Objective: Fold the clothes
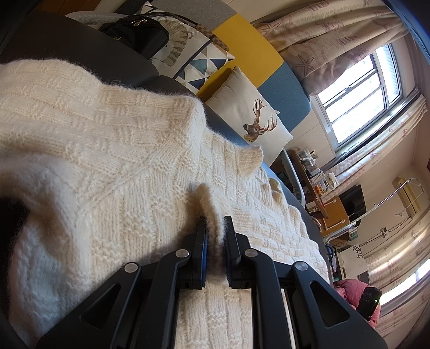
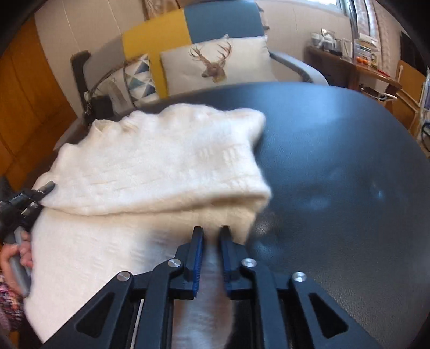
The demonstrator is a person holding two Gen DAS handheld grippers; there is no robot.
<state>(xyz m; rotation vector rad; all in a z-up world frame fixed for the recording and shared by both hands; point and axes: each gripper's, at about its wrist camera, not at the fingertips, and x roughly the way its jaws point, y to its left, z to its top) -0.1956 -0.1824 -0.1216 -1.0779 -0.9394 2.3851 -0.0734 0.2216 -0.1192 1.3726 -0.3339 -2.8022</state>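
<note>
A living room is seen behind a dark round table, with a sofa of grey, yellow and blue panels and a deer-print cushion leaned against its back. A cream knitted sweater is spread over the left part of the table, one layer folded back over another.

The left gripper is pointed forward and downward over the knit, and a raised pinch of the sweater is clamped between its nearly closed jaws. In the right wrist view this gripper is seen at the sweater's left edge, held by a hand wrapped round its grey grip.

The right gripper is angled steeply down at the sweater's near edge; its jaws are drawn close together on a strip of the fabric.
</note>
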